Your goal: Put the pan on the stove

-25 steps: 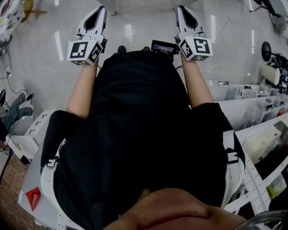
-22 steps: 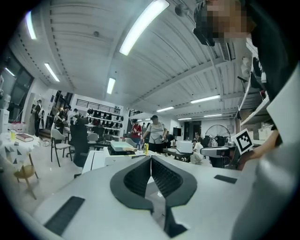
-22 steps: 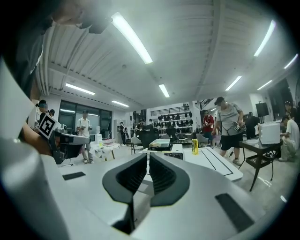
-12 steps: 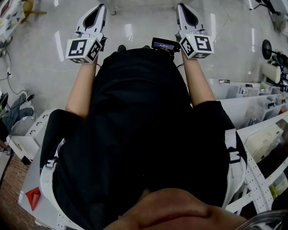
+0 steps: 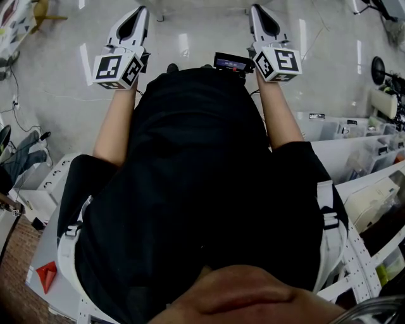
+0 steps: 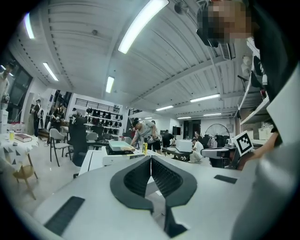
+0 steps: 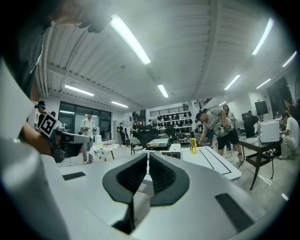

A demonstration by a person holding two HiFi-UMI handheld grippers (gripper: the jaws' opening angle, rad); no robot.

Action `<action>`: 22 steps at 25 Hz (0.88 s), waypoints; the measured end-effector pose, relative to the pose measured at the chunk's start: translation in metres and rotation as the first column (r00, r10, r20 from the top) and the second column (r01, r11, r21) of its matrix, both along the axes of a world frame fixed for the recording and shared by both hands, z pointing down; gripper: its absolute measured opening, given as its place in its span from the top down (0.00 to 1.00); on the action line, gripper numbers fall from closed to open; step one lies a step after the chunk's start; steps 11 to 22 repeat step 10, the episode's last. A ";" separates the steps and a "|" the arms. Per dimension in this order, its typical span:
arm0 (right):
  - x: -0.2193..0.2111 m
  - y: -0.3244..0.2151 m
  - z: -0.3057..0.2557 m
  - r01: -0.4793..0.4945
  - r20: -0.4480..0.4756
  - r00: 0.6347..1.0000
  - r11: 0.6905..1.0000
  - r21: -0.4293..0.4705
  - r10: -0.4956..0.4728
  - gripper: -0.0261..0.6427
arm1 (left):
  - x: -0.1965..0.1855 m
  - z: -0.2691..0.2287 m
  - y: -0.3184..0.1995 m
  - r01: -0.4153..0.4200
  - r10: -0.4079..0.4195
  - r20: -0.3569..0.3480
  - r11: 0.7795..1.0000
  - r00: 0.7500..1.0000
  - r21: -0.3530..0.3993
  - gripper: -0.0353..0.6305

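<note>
**Ana:** Where's the pan? I can't find it.

**Ben:** No view shows it, nor the stove. The head view gives the person's black shirt [image 5: 196, 190], two bare forearms and a pale glossy floor [image 5: 190, 38] that mirrors the ceiling lights. Both gripper views look out level across a big room.

**Ana:** And the grippers?

**Ben:** The left gripper [image 5: 142, 11] and right gripper [image 5: 255, 9] are held out ahead, well apart. On each the fingers [image 6: 136, 176] are pressed together with nothing between them: dark ribbed pads set in smooth matte grey shells that taper to a point. Each carries a marker cube [image 5: 117, 68] with hard black-and-white squares.

**Ana:** So what's the step?

**Ben:** I can't settle it. Empty, closed fingers fit a pan waiting somewhere to be fetched, and equally a pan already sitting on the stove (one moment won't say which). The sound thing, I'd judge, is to bring pan and stove into sight before anything else.

**Ana:** Anything nearby?

**Ben:** A flat white bench [image 7: 211, 161] with a small yellow bottle [image 7: 192, 145] upright on it, and people farther off.
</note>
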State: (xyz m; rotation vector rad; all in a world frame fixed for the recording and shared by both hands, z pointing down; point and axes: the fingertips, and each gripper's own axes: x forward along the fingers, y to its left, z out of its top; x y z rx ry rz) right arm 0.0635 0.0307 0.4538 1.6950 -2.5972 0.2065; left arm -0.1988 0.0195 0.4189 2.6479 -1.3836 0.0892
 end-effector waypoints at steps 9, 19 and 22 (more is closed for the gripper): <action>0.011 -0.014 0.005 0.013 0.015 1.000 1.000 -0.009 -0.013 0.92 | 0.009 0.005 -0.009 0.010 -0.010 0.001 1.000 1.000 -0.015 0.92; 0.012 -0.016 0.005 0.015 0.017 1.000 1.000 -0.010 -0.015 0.92 | 0.011 0.005 -0.010 0.016 -0.016 0.001 1.000 1.000 -0.025 0.92; 0.012 -0.016 0.005 0.015 0.017 1.000 1.000 -0.010 -0.015 0.92 | 0.011 0.005 -0.010 0.016 -0.016 0.001 1.000 1.000 -0.025 0.92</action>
